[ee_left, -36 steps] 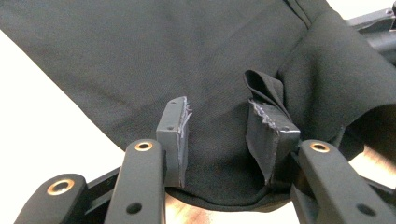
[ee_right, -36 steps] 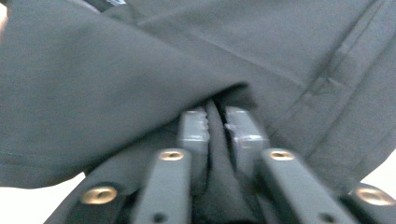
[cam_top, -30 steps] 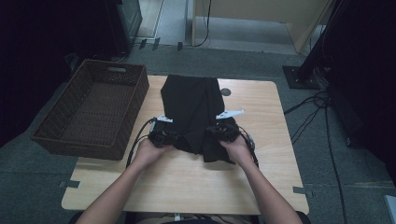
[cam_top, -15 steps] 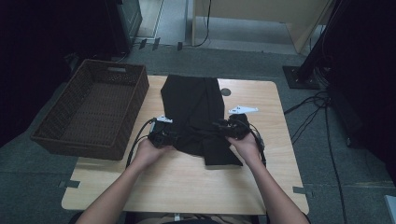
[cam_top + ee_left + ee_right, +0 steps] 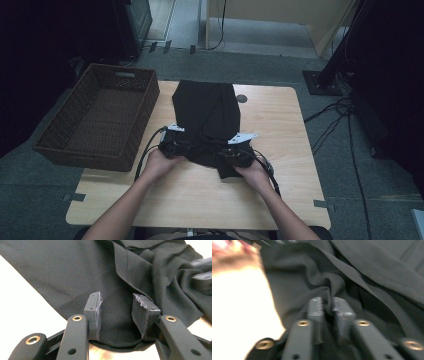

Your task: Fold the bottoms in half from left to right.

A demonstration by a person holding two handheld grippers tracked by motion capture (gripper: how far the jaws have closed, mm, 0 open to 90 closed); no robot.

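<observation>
**Folding the black garment: near edge gathered, both grippers at the hem**

Dim room, grey carpet, and a pale wooden table [image 5: 280,195] under the high camera, with a dark wicker basket [image 5: 100,120] hanging off its left side. On the table lies the black garment [image 5: 207,110], stretched from the far edge toward the person, its near end bunched up between the two hands.

Left gripper [image 5: 117,311] sits over the near hem, jaws standing apart with a flat layer of cloth between them; the frayed pads [image 5: 96,307] are not pressing on it, so it holds nothing at present. Right gripper [image 5: 327,306] is a different story: its jaws have just closed, and the right gripper view, though blurred, shows a ridge of fabric pinched tight between the pads. In the high view it [image 5: 235,155] sits at the garment's near right corner, just beside the crumpled part.

By the look of it, the step in hand is taking hold of the near edge for a fold. To do that well, the left jaws ought to close on the hem before anything is lifted, catching every layer rather than the top one alone. Both hands should then rise together and level, keeping the edge taut, so the cloth carries over without dragging or twisting. One risk: the right grip sits on a wrinkle, which may set a crooked fold.
</observation>
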